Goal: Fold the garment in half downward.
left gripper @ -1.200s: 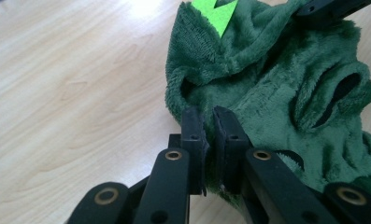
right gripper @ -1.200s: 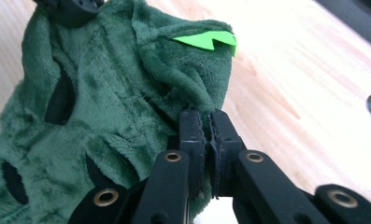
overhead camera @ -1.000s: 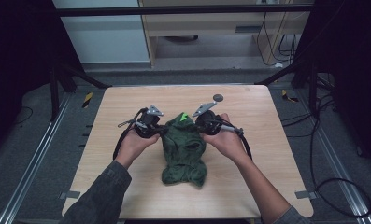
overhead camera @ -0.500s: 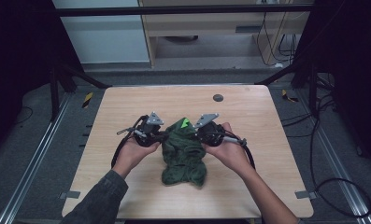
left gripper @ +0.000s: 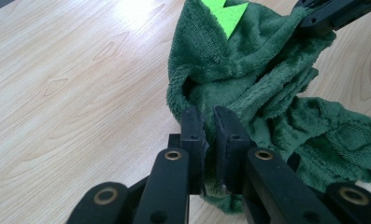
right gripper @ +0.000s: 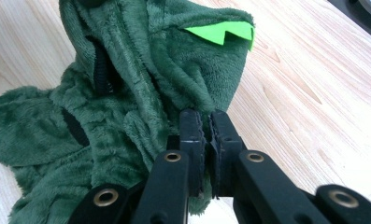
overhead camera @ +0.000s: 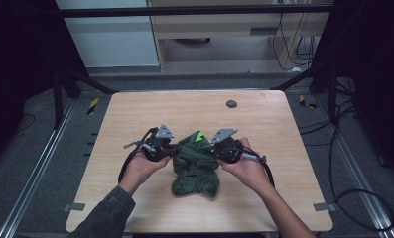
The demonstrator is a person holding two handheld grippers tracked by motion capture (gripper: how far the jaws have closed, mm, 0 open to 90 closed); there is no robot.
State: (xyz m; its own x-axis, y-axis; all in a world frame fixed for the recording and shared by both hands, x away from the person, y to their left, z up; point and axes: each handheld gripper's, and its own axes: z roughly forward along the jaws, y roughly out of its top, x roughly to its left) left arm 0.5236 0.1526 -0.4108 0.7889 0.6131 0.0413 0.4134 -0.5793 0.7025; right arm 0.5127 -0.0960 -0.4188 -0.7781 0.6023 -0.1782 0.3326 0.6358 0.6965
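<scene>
A dark green fleece garment (overhead camera: 197, 163) with a bright green spike (overhead camera: 199, 136) on its hood lies bunched in the middle of the wooden table (overhead camera: 135, 114). My left gripper (overhead camera: 170, 148) is shut on the garment's left edge; in the left gripper view its jaws pinch a fold of the fleece (left gripper: 248, 93). My right gripper (overhead camera: 215, 151) is shut on the opposite edge, and the right gripper view has its jaws clamped on the fleece (right gripper: 141, 93) just below the hood's spike (right gripper: 223, 31). The upper part is held slightly off the table between both grippers.
A small dark round disc (overhead camera: 231, 103) lies on the table near its far edge. Cables loop from both grippers over the tabletop. Dark frame legs stand at the far corners, and the floor at the right carries more cables (overhead camera: 363, 198).
Both hands have drawn the garment toward the near edge of the table and slightly lower. The grips on both sides have held.
</scene>
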